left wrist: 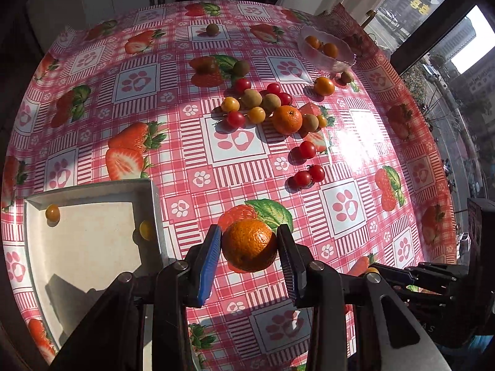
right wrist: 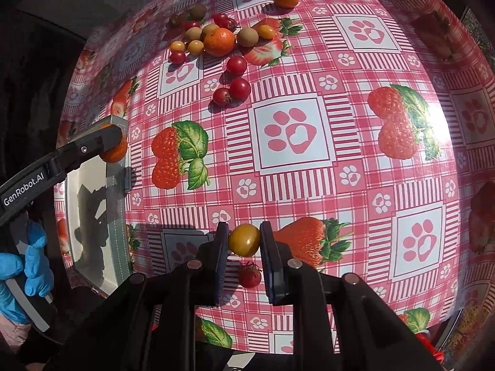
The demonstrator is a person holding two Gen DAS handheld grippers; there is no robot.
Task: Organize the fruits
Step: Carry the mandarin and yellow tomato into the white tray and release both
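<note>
L hand-held gripper (left wrist: 249, 249) clamps dimpled round orange mandarin (left wrist: 249, 245); R hand-held gripper (right wrist: 244, 241) pinches smooth yellow cherry tomato (right wrist: 244, 239) w/ ribbed pads, over glossy checked worktop (right wrist: 340, 170).

Tray's (left wrist: 92, 191) near end behind fingers (left wrist: 207, 266)

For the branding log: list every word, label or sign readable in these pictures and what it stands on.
"GenRobot.AI": white print on the black arm of the left gripper, right wrist view.
Faint grey letters on the gripper body at the lower right of the left wrist view: too dim to read.
Yellow signs on the window: too blurred to read.
</note>
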